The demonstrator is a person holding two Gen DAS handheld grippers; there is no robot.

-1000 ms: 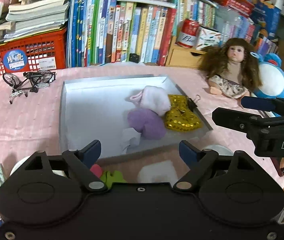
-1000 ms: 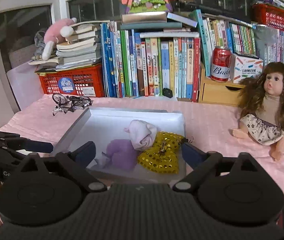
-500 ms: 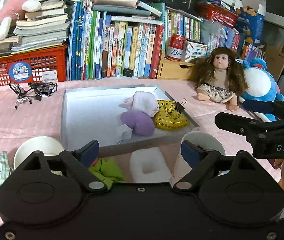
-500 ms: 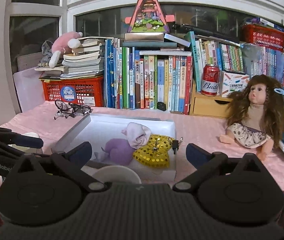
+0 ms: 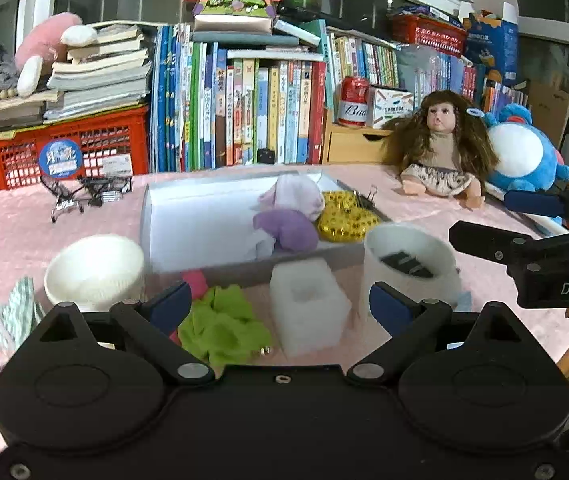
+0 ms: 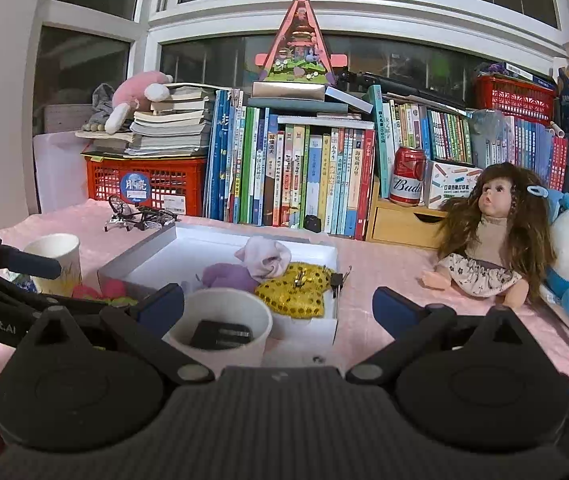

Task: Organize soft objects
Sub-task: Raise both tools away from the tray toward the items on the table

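Observation:
A grey-white tray (image 5: 204,204) (image 6: 140,260) on the pink cloth holds a pale pink soft toy (image 5: 296,196) (image 6: 266,258), a purple soft toy (image 5: 286,230) (image 6: 228,276) and a gold sequin pouch (image 5: 344,220) (image 6: 294,294). In front of the tray lie a green cloth (image 5: 224,324), a pink soft piece (image 5: 196,282) and a white foam block (image 5: 306,306). My left gripper (image 5: 280,306) is open and empty above them. My right gripper (image 6: 278,306) is open and empty, to the right of the left one.
A white paper cup (image 5: 408,268) (image 6: 220,336) holding a dark item stands beside the foam block. Another white cup (image 5: 94,268) (image 6: 54,258) stands at left, with a patterned cloth (image 5: 12,318) beside it. A doll (image 5: 440,148), blue plush (image 5: 524,156), toy bicycle (image 5: 84,190), books and red crate line the back.
Both grippers have pulled back and up from the tray. The cups, green cloth and foam block in front of the tray have come into view.

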